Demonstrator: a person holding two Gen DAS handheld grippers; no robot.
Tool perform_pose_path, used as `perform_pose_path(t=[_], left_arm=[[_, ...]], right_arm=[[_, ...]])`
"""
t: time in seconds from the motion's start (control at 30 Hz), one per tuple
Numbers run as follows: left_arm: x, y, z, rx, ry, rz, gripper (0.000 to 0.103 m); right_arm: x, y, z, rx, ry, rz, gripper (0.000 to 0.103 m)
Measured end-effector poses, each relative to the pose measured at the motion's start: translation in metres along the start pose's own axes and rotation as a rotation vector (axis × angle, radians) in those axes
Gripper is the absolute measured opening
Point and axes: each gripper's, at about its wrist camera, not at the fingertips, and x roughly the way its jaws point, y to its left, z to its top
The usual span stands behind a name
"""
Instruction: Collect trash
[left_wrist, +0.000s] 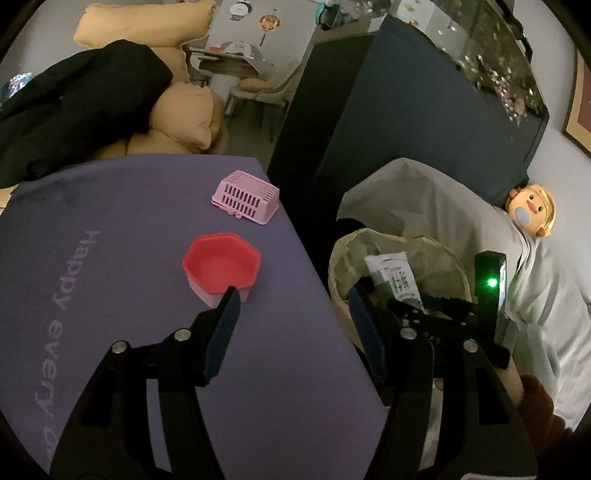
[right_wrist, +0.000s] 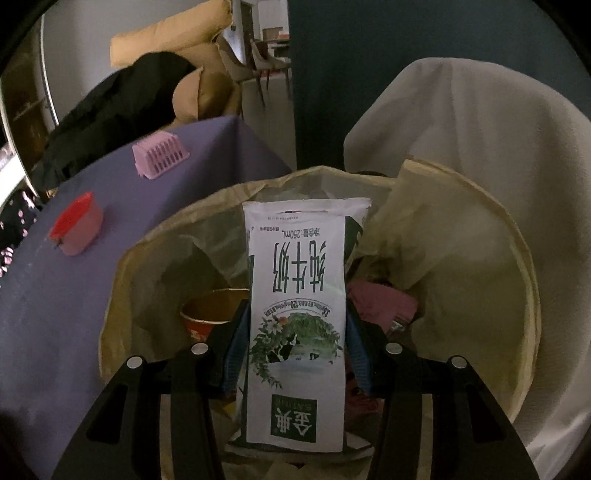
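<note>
The purple-covered bench (left_wrist: 110, 295) is carrying a pink basket (left_wrist: 245, 197) at its 1 o'clock corner and a red cup (left_wrist: 221, 267) nearer centre. Beside the bench, the lined trash bin (right_wrist: 517, 295) is sitting open, already holding a paper cup (right_wrist: 210, 310), evidently to receive refuse. The right tool (right_wrist: 297, 328) is clamping a milk carton (right_wrist: 297, 295) directly over the bin mouth, angled downward, apparently ready for release. The left tool (left_wrist: 291, 306) is hovering spread wide and empty, one finger at the red cup's 6 o'clock.
</note>
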Motion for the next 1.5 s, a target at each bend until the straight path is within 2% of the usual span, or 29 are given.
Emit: perform_pose_path(t=[0.23,0.27,0.3,0.4,0.47,0.53,0.57,0.77,0.9,0.97,1.07,1.27,1.5], left_arm=[[-0.016,-0.007,-0.007,-0.006,-0.031,0.043,0.059],[-0.019,-0.009,-0.009,-0.003,-0.035,0.049,0.060],[-0.025,-0.013,-0.012,0.003,-0.043,0.059,0.063],[-0.041,-0.018,-0.020,0.006,-0.075,0.084,0.065],[-0.052,-0.025,-0.026,0.013,-0.093,0.099,0.075],[-0.062,-0.035,-0.032,0.024,-0.103,0.114,0.088],[-0.067,-0.041,-0.033,0.031,-0.108,0.123,0.090],[-0.096,-0.082,-0.044,0.077,-0.179,0.138,0.091],[-0.103,-0.102,-0.056,0.119,-0.170,0.167,0.091],[-0.105,-0.110,-0.061,0.139,-0.165,0.203,0.091],[-0.106,-0.118,-0.067,0.171,-0.147,0.240,0.091],[-0.103,-0.131,-0.075,0.202,-0.112,0.274,0.091],[-0.105,-0.138,-0.077,0.228,-0.120,0.289,0.091]], right_arm=[[-0.002,0.001,0.003,-0.003,0.032,-0.004,0.047],[-0.008,0.001,0.002,-0.011,0.019,-0.014,0.050],[-0.015,0.003,0.001,-0.019,0.004,-0.027,0.059],[-0.047,0.002,-0.004,0.003,-0.053,-0.012,0.062],[-0.076,-0.001,-0.008,0.045,-0.098,0.030,0.062],[-0.104,-0.002,-0.013,0.069,-0.145,0.057,0.062],[-0.115,-0.001,-0.015,0.076,-0.166,0.064,0.062],[-0.182,0.001,-0.050,0.060,-0.249,0.083,0.062],[-0.204,-0.004,-0.075,0.058,-0.261,0.035,0.062],[-0.212,-0.007,-0.087,0.063,-0.274,0.020,0.062],[-0.219,-0.012,-0.099,0.081,-0.292,0.048,0.062],[-0.232,-0.019,-0.114,0.090,-0.336,0.021,0.062],[-0.234,-0.027,-0.125,0.115,-0.356,0.015,0.062]])
